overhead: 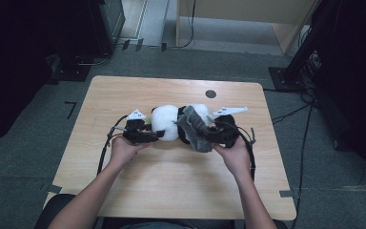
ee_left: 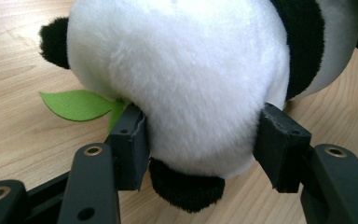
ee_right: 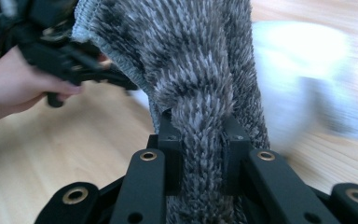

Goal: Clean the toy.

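Observation:
A black-and-white panda plush lies at the middle of the wooden table. My left gripper reaches in from the left. In the left gripper view its two pads press into the white plush from both sides. A green felt leaf sticks out beside the left pad. My right gripper is shut on a grey fuzzy cloth, which drapes over the panda's right end. The right gripper view shows the cloth bunched between the pinching jaws, with the other hand behind.
A small dark round hole marks the table's far side. Black cables trail from both grippers across the tabletop. Dark equipment stands on the floor to the left and right of the table, and light wooden furniture stands at the back.

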`<state>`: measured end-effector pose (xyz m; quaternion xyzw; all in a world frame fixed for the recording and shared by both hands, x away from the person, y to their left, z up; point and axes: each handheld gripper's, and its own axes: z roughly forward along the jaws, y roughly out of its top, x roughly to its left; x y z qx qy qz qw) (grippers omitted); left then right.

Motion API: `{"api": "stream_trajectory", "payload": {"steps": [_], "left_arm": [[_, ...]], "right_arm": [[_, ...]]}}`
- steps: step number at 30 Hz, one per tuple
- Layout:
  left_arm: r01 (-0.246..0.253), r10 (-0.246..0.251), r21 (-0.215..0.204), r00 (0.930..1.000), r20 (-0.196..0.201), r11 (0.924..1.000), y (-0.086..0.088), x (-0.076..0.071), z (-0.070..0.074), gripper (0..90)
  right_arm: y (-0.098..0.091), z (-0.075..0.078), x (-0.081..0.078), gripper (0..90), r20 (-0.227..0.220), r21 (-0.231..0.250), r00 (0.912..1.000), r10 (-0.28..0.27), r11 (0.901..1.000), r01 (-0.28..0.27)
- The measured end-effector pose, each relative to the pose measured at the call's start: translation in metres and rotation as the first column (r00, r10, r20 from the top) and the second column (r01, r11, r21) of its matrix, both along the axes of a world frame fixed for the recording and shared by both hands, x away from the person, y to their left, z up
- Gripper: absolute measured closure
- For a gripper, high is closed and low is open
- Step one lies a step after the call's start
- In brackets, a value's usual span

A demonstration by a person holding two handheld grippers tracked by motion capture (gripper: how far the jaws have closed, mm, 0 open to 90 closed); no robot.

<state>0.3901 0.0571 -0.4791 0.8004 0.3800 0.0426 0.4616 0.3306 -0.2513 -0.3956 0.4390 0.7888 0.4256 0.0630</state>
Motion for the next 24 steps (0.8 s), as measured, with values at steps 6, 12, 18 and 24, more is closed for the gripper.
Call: {"api": "stream_trajectory", "payload": {"steps": [6, 12, 18, 24], "left_arm": [[-0.001, 0.001, -0.001, 1.0000, -0.001, 1.0000, 0.000, 0.000, 0.000, 42.1], [-0.006, 0.006, 0.000, 1.0000, -0.002, 1.0000, 0.000, -0.001, 0.000, 42.1], [-0.001, 0.001, 0.015, 1.0000, -0.003, 0.9999, 0.001, -0.003, -0.001, 42.6], [0.001, -0.002, 0.023, 0.9999, 0.017, 0.9997, 0.001, -0.004, -0.004, 42.0]], "right_arm": [[0.062, -0.021, 0.003, 76.6, -0.077, -0.077, 0.9842, 0.159, 0.9832, -0.165], [0.090, -0.037, 0.014, 76.6, -0.130, -0.100, 0.9711, 0.200, 0.9718, -0.214], [0.096, -0.055, 0.028, 76.7, -0.153, -0.135, 0.9672, 0.203, 0.9653, -0.224], [0.089, -0.058, 0.030, 76.4, -0.148, -0.180, 0.9716, 0.185, 0.9611, -0.210]]}}
